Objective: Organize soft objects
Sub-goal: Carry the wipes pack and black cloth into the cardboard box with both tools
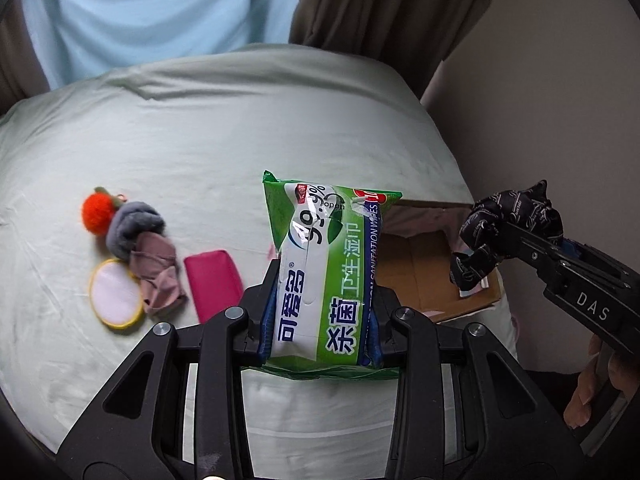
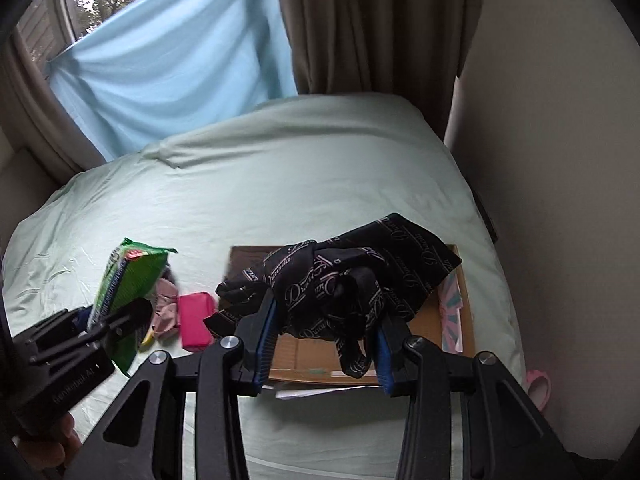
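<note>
My left gripper (image 1: 320, 280) is shut on a green and white pack of wet wipes (image 1: 324, 264) and holds it above the bed; the pack also shows in the right wrist view (image 2: 128, 284). My right gripper (image 2: 324, 320) is shut on a black printed cloth (image 2: 352, 280) and holds it over an open cardboard box (image 2: 452, 312). In the left wrist view the cloth (image 1: 504, 224) hangs above the box (image 1: 424, 272). On the bed lie an orange pompom (image 1: 98, 212), a grey scrunchie (image 1: 134, 226), a pink cloth (image 1: 158, 276), a round pad (image 1: 116, 294) and a magenta pouch (image 1: 214, 284).
The pale green bed sheet (image 1: 224, 128) covers the whole surface. Brown curtains (image 2: 360, 24) and a light blue cloth (image 2: 176, 68) hang behind. A wall (image 2: 560, 160) stands close on the right. A pink object (image 2: 538, 386) lies by the bed's right edge.
</note>
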Demonstrator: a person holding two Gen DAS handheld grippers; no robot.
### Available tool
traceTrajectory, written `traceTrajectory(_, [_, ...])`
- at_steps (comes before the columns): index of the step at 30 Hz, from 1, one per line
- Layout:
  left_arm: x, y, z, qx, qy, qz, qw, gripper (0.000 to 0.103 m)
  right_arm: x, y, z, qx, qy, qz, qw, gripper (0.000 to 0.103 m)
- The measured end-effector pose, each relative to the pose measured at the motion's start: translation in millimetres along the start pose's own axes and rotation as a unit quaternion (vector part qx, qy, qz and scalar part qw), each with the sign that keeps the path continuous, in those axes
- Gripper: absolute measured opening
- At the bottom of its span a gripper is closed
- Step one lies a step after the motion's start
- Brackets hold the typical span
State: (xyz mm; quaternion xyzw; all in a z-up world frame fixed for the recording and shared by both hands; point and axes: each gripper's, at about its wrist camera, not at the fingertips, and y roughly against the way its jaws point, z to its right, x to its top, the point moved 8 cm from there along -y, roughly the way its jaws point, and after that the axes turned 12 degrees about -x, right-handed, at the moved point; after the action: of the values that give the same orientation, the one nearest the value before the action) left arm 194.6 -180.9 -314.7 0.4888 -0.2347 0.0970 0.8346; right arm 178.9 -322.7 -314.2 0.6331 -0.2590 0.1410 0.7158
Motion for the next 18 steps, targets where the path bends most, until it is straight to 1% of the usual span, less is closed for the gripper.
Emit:
traceTrajectory(4, [-6,-47,12,0.001,0.0,-0.044,0.999,0.032,-1,-36,15,0.001,-0.014,-0.045,0.999,0.038])
traceTrajectory(6, [-10,-69,10,0.005,0.001,-0.066,0.9978,0.032,-2,-58,17,-0.002,-0.013,-0.071,0.997,0.038])
traceTrajectory(10, [-19,-110,2,0.015,0.026,-0.122,0.9921,0.032,-5,-98,18,-0.005,-0.008,-0.117,0.993,0.038])
traceTrajectory(15, [-19,-133,-6,0.021,0.043,-0.152,0.9873,0.032,-2,-138,12,0.0,-0.02,-0.171,0.985,0.038])
traceTrajectory(18, [-20,-149,-10,0.027,0.037,-0.171,0.9843,0.032,-4,-157,10,0.002,-0.028,-0.198,0.98,0.038])
